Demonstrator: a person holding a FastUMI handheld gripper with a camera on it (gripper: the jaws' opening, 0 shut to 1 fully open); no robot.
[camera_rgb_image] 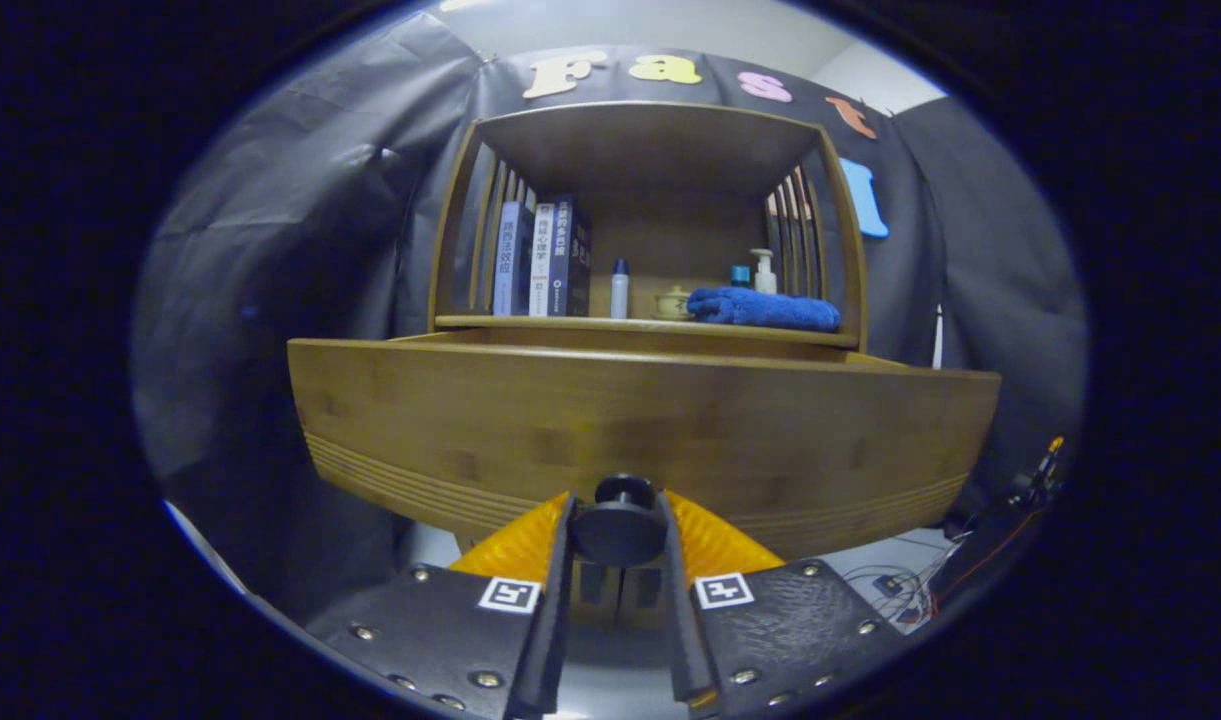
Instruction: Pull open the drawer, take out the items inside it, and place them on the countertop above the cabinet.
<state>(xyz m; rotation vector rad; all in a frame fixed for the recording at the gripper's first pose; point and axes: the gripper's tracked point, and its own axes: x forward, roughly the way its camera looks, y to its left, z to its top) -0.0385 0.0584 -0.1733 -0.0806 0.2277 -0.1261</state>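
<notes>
A wooden drawer front (640,425) stands wide and close in front of me, pulled out from the cabinet. Its round dark knob (620,525) sits between my two fingers, and my gripper (618,525) is shut on it. The drawer's inside is hidden behind the front panel. Above the drawer runs the countertop (610,324) of the wooden cabinet, with an open shelf frame over it.
On the countertop stand three books (542,260) at the left, a small white bottle (619,289), a small pot (673,304), a folded blue towel (765,309) and a pump bottle (763,270) at the right. Cables (910,585) lie on the floor at the lower right.
</notes>
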